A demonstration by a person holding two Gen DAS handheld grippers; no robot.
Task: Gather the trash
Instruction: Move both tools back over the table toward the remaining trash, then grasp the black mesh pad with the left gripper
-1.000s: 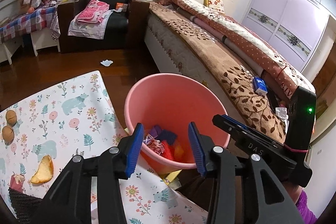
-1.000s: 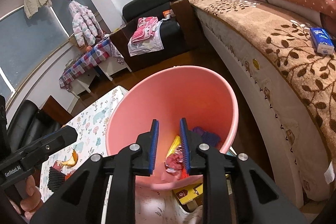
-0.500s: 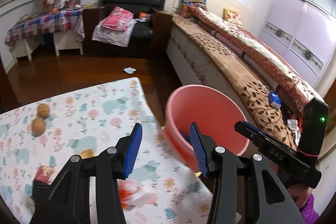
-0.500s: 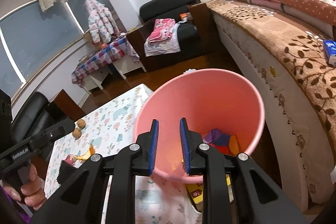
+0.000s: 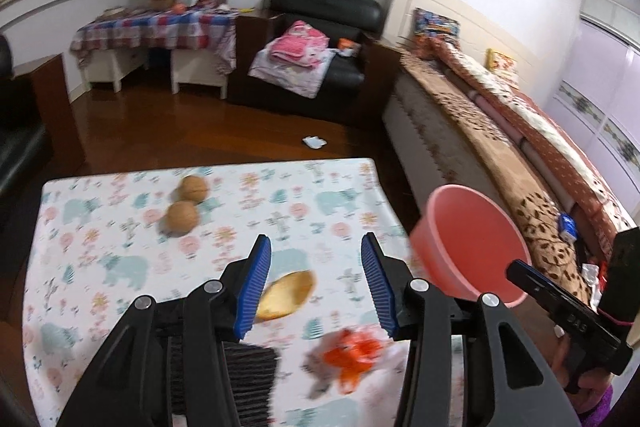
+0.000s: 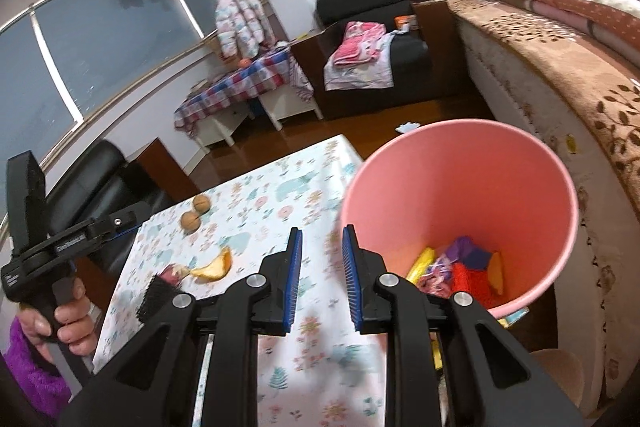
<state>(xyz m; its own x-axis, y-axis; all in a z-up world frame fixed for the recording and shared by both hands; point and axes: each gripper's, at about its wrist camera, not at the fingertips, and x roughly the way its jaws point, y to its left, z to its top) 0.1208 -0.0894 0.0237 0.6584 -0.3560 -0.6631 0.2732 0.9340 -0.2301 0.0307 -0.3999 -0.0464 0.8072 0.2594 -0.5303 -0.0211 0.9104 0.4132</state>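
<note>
A pink bin (image 6: 460, 203) with several wrappers inside stands beside the table's right edge; it also shows in the left wrist view (image 5: 468, 243). On the patterned tablecloth (image 5: 120, 227) lie an orange peel (image 5: 286, 295), an orange-and-grey crumpled wrapper (image 5: 348, 359), two walnuts (image 5: 182, 219) and a black brush (image 5: 248, 379). My left gripper (image 5: 316, 279) is open and empty above the peel. My right gripper (image 6: 318, 275) is open and empty, over the table edge left of the bin. The peel (image 6: 214, 267) and walnuts (image 6: 191, 220) show in the right wrist view.
A bed (image 5: 500, 147) runs along the right, close behind the bin. A black armchair (image 5: 316, 39) with pink clothes stands at the back, and a checked-cloth table (image 5: 160, 27) to its left. A white scrap (image 5: 314, 142) lies on the wooden floor.
Both grippers have swung left, from over the bin to over the table. The wrapper seen between the right fingers a second ago is gone. The left gripper has stayed open.
</note>
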